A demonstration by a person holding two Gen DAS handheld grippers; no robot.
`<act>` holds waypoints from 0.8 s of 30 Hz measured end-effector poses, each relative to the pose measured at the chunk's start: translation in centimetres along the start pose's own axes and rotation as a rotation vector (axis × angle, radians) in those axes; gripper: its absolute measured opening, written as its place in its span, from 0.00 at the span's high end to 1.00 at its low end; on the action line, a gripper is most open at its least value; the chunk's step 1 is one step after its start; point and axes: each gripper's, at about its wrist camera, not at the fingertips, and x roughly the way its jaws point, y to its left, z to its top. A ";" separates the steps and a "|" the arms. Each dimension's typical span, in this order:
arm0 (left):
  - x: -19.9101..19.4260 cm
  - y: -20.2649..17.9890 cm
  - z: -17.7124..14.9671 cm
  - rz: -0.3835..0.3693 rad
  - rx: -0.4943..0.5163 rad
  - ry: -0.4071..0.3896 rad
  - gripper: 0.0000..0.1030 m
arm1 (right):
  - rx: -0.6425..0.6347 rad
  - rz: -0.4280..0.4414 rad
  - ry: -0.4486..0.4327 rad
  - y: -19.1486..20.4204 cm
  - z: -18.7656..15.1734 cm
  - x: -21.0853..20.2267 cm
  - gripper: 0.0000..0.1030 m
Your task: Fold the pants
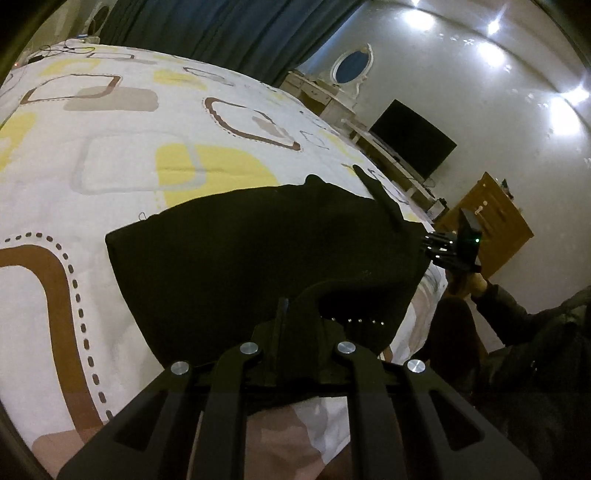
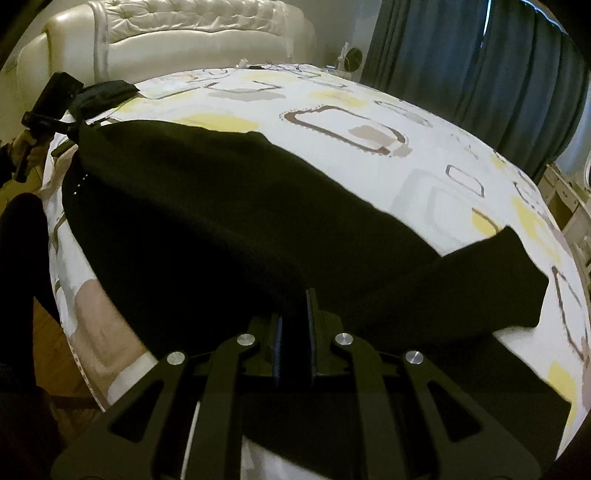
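Black pants lie across a bed with a white, yellow and brown patterned sheet. My left gripper is shut on one near edge of the pants. In the right wrist view the pants stretch from near left to right, with one end folded over. My right gripper is shut on the near edge of the pants. The right gripper also shows in the left wrist view at the far corner of the pants. The left gripper shows in the right wrist view at the far left corner.
A white tufted headboard stands at the bed's far end. Blue curtains hang by the bed. A dark screen on a white desk and a wooden door stand beyond the bed. A dark folded garment lies near the headboard.
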 end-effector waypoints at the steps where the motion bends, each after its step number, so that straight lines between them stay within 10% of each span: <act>1: 0.1 -0.1 0.0 -0.002 0.012 0.009 0.90 | -0.001 -0.004 0.003 0.2 -0.3 0.0 0.90; 24: -2.8 0.8 -1.9 0.029 0.088 0.099 0.80 | -0.017 -0.009 -0.005 1.7 -3.3 -2.2 0.86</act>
